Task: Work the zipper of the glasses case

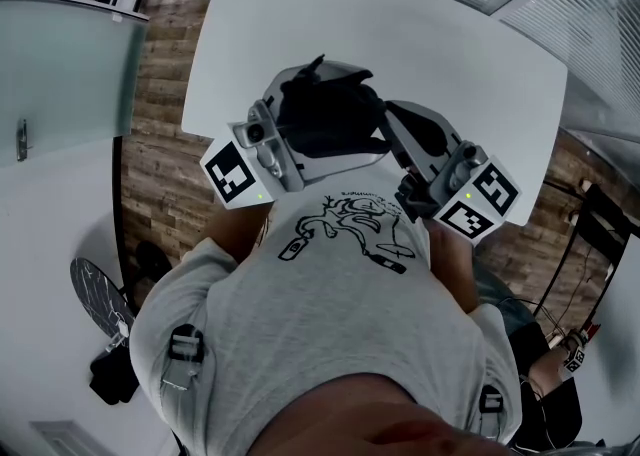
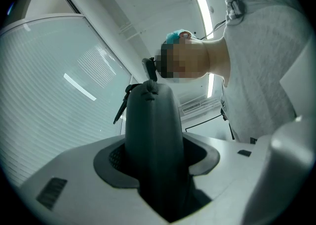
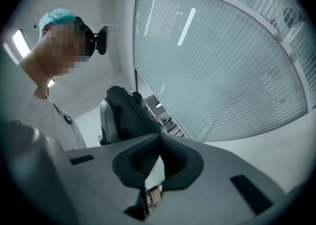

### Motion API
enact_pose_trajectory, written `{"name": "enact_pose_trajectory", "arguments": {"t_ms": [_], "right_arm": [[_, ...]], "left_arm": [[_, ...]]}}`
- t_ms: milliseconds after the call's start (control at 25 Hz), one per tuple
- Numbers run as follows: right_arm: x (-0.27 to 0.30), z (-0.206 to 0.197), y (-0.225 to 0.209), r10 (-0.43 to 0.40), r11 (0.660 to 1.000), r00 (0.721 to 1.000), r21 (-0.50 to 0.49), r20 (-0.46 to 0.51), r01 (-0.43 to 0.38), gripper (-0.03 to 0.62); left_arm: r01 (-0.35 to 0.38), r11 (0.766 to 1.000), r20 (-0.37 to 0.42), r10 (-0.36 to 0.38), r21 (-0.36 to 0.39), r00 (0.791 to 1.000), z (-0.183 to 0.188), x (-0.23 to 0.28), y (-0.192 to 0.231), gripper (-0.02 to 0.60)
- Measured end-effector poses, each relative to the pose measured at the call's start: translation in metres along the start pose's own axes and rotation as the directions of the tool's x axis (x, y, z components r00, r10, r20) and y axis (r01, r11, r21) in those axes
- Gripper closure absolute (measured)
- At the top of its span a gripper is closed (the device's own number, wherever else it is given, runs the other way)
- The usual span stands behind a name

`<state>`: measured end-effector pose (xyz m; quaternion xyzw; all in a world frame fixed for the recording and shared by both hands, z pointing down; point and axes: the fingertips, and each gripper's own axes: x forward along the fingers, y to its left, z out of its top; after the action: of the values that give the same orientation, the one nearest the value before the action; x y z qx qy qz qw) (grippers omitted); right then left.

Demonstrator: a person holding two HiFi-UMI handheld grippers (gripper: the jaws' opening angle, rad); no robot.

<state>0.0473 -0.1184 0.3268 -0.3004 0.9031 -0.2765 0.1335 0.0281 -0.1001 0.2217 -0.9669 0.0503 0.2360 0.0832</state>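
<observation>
The left gripper [image 2: 158, 157] is clamping the black glasses case [image 1: 330, 114] between its jaws, holding it above the white table [image 1: 480, 54], close to the person's chest. The right gripper [image 3: 159, 145] is hovering just beside the case, its jaws pressed together on nothing.

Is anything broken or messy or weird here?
Nothing is broken or spilled. The only odd bit: the black glasses case stands on end, clamped in the left tool, up in the air over the white table. The right tool is shut, with nothing seen in it.
</observation>
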Motion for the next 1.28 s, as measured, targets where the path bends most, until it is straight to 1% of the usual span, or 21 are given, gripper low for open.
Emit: {"name": "enact_pose_trajectory", "arguments": {"t_ms": [320,600,920,1040,1160,1280], "right_arm": [[0.003,-0.003,0.000,0.029,0.999,1.000,0.045,0.000,-0.029,0.585],[0.005,-0.007,-0.003,0.057,0.992,0.998,0.113,0.018,-0.059,0.585],[0.006,-0.012,0.001,0.066,0.987,0.997,0.145,0.026,-0.069,0.585],[0.005,-0.013,-0.003,0.055,0.987,0.998,0.147,0.027,-0.059,0.582],[0.001,-0.011,-0.009,0.027,0.992,0.999,0.121,0.036,-0.031,0.563],[-0.002,-0.012,-0.012,-0.019,0.997,1.000,0.075,0.025,0.017,0.540]], "left_arm": [[-0.008,1.000,0.026,0.009,-0.019,1.000,0.004,0.003,0.003,0.330],[-0.018,0.999,0.041,0.020,-0.036,0.999,0.003,0.001,0.007,0.330],[-0.023,0.999,0.048,0.025,-0.043,0.999,0.006,-0.002,0.005,0.328],[-0.029,0.998,0.047,0.031,-0.048,0.998,0.000,-0.002,0.007,0.328],[-0.041,0.998,0.038,0.042,-0.040,0.998,-0.002,0.001,0.007,0.330],[-0.057,0.998,0.025,0.058,-0.031,0.998,0.000,0.003,0.008,0.330]]}}
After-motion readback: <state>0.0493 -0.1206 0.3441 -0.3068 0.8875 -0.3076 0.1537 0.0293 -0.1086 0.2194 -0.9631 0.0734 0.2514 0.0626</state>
